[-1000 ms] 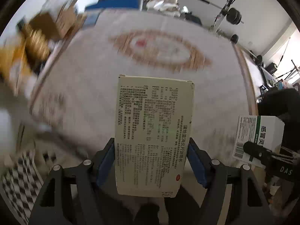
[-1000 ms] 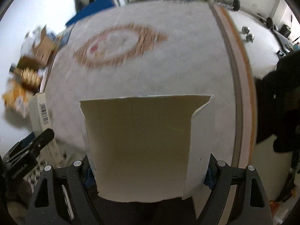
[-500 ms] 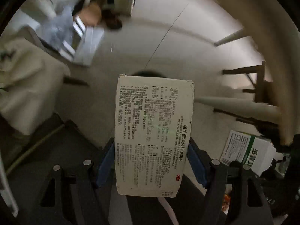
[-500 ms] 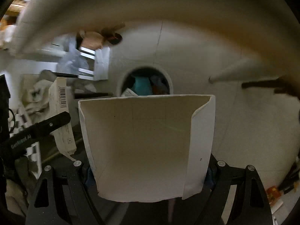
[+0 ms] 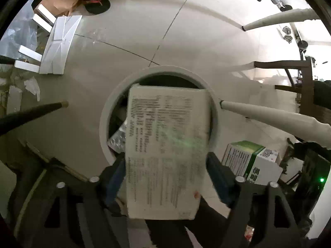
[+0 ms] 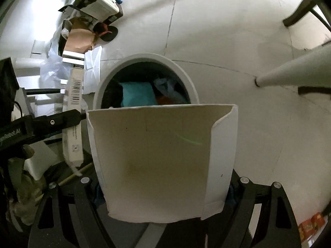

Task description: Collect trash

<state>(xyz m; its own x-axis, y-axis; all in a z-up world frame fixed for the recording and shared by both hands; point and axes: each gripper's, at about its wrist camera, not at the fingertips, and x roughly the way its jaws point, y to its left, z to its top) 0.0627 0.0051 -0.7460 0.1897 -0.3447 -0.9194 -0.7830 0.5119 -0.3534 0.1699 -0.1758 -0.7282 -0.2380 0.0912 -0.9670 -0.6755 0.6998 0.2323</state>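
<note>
In the left wrist view a cream printed medicine box [image 5: 165,150] sits blurred between the fingers of my left gripper [image 5: 165,175], whose jaws stand spread wider than the box, right above a round white trash bin [image 5: 105,111] on the floor. In the right wrist view my right gripper [image 6: 163,188] is shut on a torn white carton [image 6: 161,161], held just in front of the same bin [image 6: 144,59], which holds teal and other trash. The carton shows as a green-and-white box [image 5: 252,163] in the left view. The cream box shows edge-on in the right view [image 6: 73,122].
White and dark table and chair legs [image 5: 269,115] stand around the bin. Flattened white cardboard [image 5: 58,45], brown cardboard [image 6: 78,39] and plastic bags lie on the floor to the left. A pale tiled floor [image 5: 144,20] surrounds the bin.
Both grippers swung from over the patterned tabletop down to the floor bin. The left jaws have spread and the cream box is blurred, slipping toward the bin. The right carton stays gripped.
</note>
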